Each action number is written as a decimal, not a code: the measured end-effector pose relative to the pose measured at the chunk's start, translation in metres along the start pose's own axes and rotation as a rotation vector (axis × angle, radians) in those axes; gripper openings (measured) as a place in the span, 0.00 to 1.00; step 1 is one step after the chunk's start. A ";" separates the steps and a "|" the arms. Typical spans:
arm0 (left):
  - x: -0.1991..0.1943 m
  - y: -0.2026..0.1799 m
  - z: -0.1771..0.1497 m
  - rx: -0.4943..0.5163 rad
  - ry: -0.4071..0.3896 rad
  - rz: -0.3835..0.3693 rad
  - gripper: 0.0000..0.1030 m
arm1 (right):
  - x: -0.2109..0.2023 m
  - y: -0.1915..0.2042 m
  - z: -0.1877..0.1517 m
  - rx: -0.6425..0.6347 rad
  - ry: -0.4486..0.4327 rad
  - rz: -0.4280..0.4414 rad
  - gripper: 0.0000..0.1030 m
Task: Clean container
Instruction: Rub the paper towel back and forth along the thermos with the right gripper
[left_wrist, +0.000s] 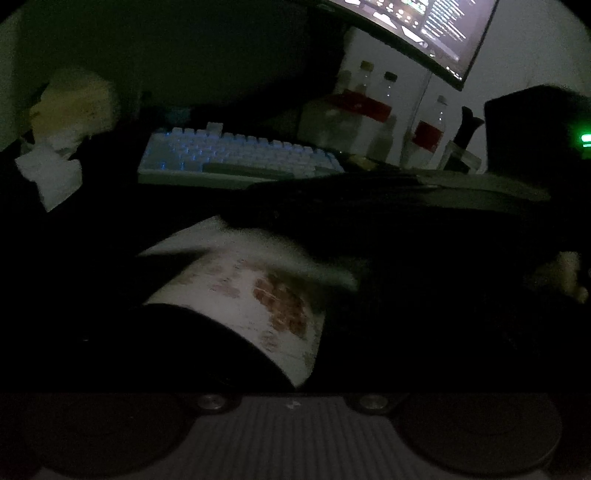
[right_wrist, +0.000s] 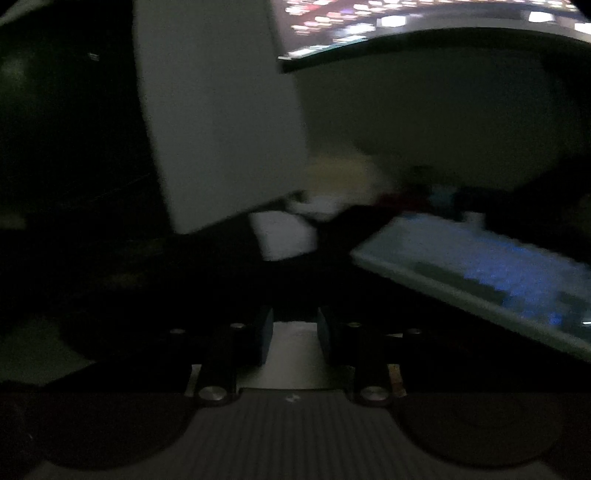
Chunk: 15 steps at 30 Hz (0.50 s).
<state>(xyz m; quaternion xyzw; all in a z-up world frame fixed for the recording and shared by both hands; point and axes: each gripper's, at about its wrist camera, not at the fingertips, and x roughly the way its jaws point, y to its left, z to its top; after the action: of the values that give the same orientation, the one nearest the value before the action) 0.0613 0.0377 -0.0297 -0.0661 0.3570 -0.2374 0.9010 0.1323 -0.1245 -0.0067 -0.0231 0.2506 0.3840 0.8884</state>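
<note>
Pretty dark here. The stained paper towel (left_wrist: 258, 291) sits right in front of the left gripper (left_wrist: 291, 369), probably for wiping, but I can't tell that gripper's state or even spot the container. The right gripper (right_wrist: 294, 332) has a narrow gap between its fingers and looks empty, probably just waiting beside the keyboard (right_wrist: 480, 280).

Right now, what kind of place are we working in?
Probably a dim computer desk at home or in an office: a white backlit keyboard, a wide curved monitor above it, and clear plastic bottles with red labels beside it.
</note>
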 end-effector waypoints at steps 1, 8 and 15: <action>-0.002 0.000 0.002 -0.008 0.002 0.000 1.00 | 0.001 -0.005 0.000 0.012 0.001 -0.013 0.29; 0.003 -0.006 0.010 0.000 0.041 0.049 1.00 | -0.001 -0.011 -0.001 0.015 -0.003 -0.018 0.29; 0.013 -0.005 0.011 0.030 0.051 0.057 1.00 | 0.002 0.000 -0.002 -0.009 -0.012 -0.036 0.30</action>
<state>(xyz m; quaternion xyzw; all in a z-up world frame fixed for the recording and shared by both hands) 0.0748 0.0271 -0.0281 -0.0362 0.3780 -0.2185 0.8989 0.1328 -0.1240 -0.0089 -0.0290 0.2430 0.3694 0.8965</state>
